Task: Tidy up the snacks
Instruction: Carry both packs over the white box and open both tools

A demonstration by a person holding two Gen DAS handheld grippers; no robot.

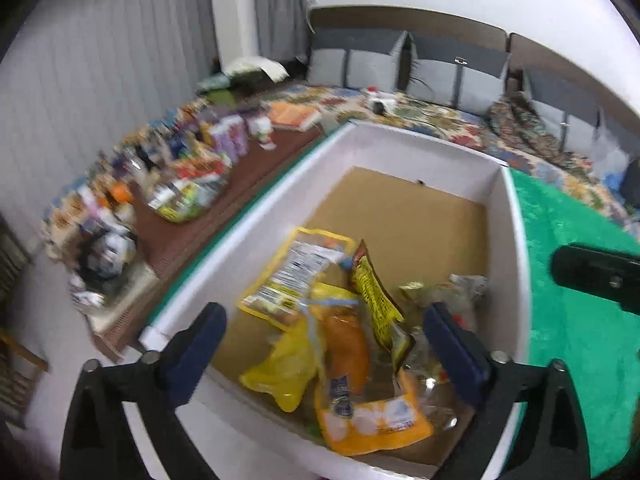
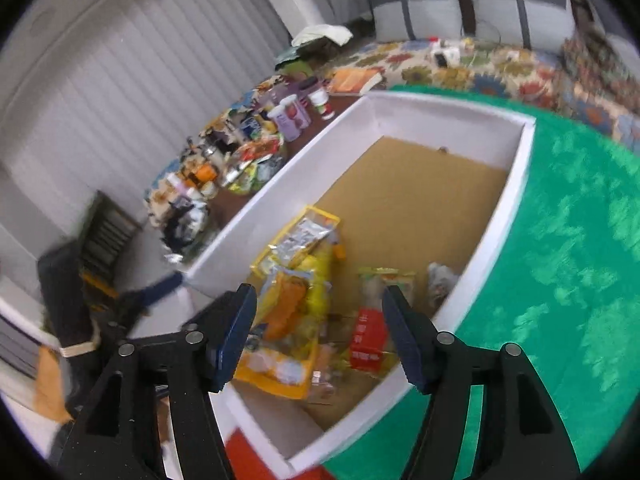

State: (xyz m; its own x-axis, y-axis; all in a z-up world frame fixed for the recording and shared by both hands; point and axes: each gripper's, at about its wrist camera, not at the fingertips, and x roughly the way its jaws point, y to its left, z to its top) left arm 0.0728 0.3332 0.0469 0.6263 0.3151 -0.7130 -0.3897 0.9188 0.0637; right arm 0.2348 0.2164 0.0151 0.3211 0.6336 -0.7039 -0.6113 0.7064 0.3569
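Observation:
A white box [image 1: 256, 216] with a brown cardboard floor stands on a green cloth; it also shows in the right wrist view [image 2: 516, 184]. Several snack packets lie in its near end: a yellow packet with a label [image 1: 296, 276], an orange-yellow packet [image 1: 360, 400] and a red packet [image 2: 366, 340]. My left gripper [image 1: 328, 344] is open and empty, hovering over the packets. My right gripper [image 2: 320, 332] is open and empty above the same end of the box. Part of the right gripper shows at the right edge of the left wrist view [image 1: 596, 276].
A brown side table [image 1: 192, 232] left of the box carries more snack packets [image 1: 188, 196], bottles [image 1: 232, 140] and an orange book [image 1: 294, 116]. A patterned sofa [image 1: 440, 116] with grey cushions runs behind. Green cloth [image 1: 572, 320] lies right of the box.

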